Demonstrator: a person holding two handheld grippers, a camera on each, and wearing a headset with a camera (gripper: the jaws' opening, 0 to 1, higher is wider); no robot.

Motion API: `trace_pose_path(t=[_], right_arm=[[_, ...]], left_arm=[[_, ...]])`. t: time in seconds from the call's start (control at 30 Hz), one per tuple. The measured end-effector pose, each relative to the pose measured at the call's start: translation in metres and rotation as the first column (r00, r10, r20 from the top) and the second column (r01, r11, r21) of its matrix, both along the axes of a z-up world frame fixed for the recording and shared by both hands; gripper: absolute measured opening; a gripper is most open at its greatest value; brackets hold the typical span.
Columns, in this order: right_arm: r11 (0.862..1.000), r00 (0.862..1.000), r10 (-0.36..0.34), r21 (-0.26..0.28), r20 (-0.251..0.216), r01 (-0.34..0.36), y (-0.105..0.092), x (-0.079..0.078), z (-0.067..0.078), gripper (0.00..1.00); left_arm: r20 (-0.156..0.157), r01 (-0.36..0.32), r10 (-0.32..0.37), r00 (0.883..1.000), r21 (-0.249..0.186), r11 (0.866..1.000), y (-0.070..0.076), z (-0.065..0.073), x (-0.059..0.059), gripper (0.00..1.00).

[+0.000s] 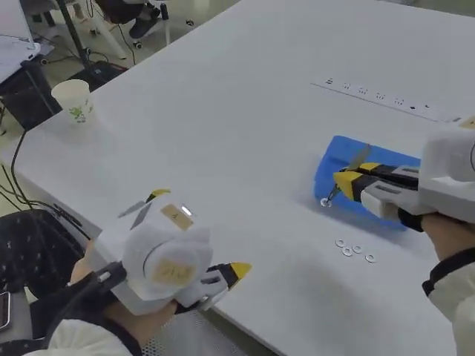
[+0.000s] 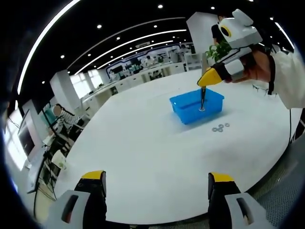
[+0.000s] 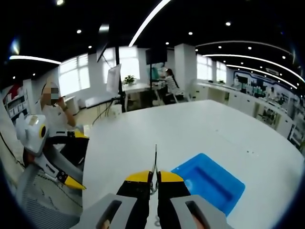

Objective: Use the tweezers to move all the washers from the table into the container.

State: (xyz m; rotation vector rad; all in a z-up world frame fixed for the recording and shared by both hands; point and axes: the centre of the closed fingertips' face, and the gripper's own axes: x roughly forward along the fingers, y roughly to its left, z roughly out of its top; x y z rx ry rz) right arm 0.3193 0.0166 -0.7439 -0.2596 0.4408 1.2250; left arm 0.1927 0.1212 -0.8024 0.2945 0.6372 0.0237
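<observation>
Carrying: your right gripper had its jaws clamped on the tweezers, whose tips looked pinched together on a washer.
Position: the tips hung at the near rim of the blue container.
Advice: you needed to clear that rim fully before easing your squeeze.
Remaining: loose washers lay on the table, just beside the blue container.
Left gripper: its jaws stood wide apart, holding nothing.

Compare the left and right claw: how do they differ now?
The left claw is wide open and empty; the right claw is shut on the tweezers. The left sits by the table's near edge, away from the container; the right hangs at the container. Both have yellow tips.
</observation>
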Motion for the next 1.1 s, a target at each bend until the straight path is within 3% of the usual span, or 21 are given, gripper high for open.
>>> trace_pose_path(t=[0.27,0.57,0.83,1.1], right_arm=[[1.0,1.0,0.002,0.001,0.014,-0.002,0.001,0.005,0.002,0.0],[0.999,0.998,-0.034,0.003,0.049,0.034,0.005,0.032,0.002,0.0],[0.998,0.996,-0.057,-0.004,0.065,0.057,0.009,0.055,-0.007,0.01],[0.996,0.994,-0.083,-0.006,0.065,0.084,0.017,0.073,-0.024,0.01]], left_arm=[[0.002,-0.002,0.002,1.0,0.013,1.0,0.001,0.001,0.0,0.89],[0.008,0.009,-0.009,1.0,0.0,1.0,-0.002,0.001,0.0,0.93],[0.085,0.014,-0.008,0.996,-0.07,0.997,-0.008,0.012,0.006,0.98],[0.083,0.017,-0.011,0.997,-0.074,0.997,-0.009,0.01,0.007,0.99]])
